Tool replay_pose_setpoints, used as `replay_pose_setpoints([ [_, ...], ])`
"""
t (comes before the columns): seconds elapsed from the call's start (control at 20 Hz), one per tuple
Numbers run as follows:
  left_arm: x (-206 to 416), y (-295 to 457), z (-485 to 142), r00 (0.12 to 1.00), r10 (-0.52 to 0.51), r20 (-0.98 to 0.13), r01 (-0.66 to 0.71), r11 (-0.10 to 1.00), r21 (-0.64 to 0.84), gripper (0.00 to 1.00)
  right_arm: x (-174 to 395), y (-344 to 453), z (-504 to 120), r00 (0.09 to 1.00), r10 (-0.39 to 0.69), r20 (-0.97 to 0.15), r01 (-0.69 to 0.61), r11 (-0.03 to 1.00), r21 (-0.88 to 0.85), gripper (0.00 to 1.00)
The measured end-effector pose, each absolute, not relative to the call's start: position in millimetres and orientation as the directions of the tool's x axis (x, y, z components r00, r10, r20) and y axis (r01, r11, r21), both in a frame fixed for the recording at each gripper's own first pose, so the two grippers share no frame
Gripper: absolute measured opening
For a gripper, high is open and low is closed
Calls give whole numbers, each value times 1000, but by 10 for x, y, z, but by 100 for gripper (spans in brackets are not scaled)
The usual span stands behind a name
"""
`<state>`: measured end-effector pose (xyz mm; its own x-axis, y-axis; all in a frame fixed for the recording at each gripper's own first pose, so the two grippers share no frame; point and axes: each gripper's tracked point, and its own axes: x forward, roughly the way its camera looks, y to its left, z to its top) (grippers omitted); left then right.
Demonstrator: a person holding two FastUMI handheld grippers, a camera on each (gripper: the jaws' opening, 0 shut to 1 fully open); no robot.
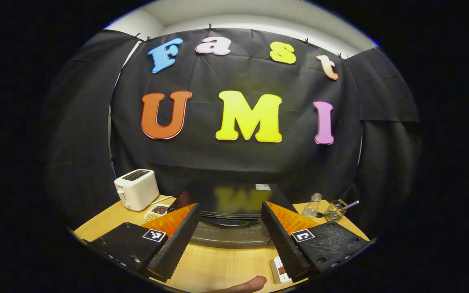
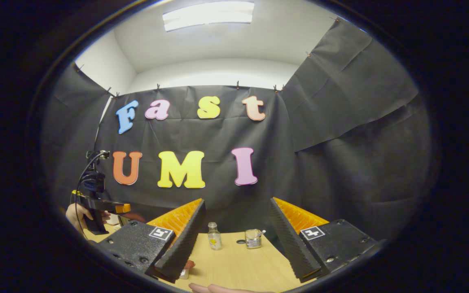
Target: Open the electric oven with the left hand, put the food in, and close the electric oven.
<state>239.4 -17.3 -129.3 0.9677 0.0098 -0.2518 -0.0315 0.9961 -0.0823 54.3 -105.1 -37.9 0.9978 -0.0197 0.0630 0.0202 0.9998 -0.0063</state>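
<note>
A black electric oven [image 1: 230,195] stands straight ahead in the left gripper view, its glass door [image 1: 230,236] shut. My left gripper [image 1: 230,205] is open, its fingers framing the oven front a short way off, with nothing between them. A small white item with a brown patch [image 1: 279,270] lies on the table, half hidden by that gripper's right-hand finger. My right gripper [image 2: 237,201] is open and empty over the table. The right gripper view also shows the left gripper [image 2: 96,203] far left, held by a hand [image 2: 73,215]. A small reddish-topped item [image 2: 185,270] peeks out beside one finger.
A white toaster [image 1: 136,189] and a divided dish of beans [image 1: 157,211] sit left of the oven. Right of it stand a clear bottle [image 1: 312,205] and a wire holder [image 1: 336,209]. A fingertip [image 1: 246,285] shows at the wooden table's [image 1: 218,264] near edge.
</note>
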Motion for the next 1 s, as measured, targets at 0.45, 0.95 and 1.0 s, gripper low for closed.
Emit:
replay_pose_setpoints([
  [0.45, 3041, -227, -1953, 931, 3, -366, 8, 1000, 28, 96, 442, -1192, -383, 998, -32, 47, 33, 999, -17, 99],
  [0.95, 3065, -230, -2238, 889, -39, -457, 32, 999, -24, 95, 207, -1196, -167, 994, -41, 97, 47, 997, -59, 99],
  [1.0, 3038, -228, -2239, 891, -40, -453, 29, 999, -32, 94, 178, -1183, -135, 994, -40, 102, 46, 997, -59, 99],
])
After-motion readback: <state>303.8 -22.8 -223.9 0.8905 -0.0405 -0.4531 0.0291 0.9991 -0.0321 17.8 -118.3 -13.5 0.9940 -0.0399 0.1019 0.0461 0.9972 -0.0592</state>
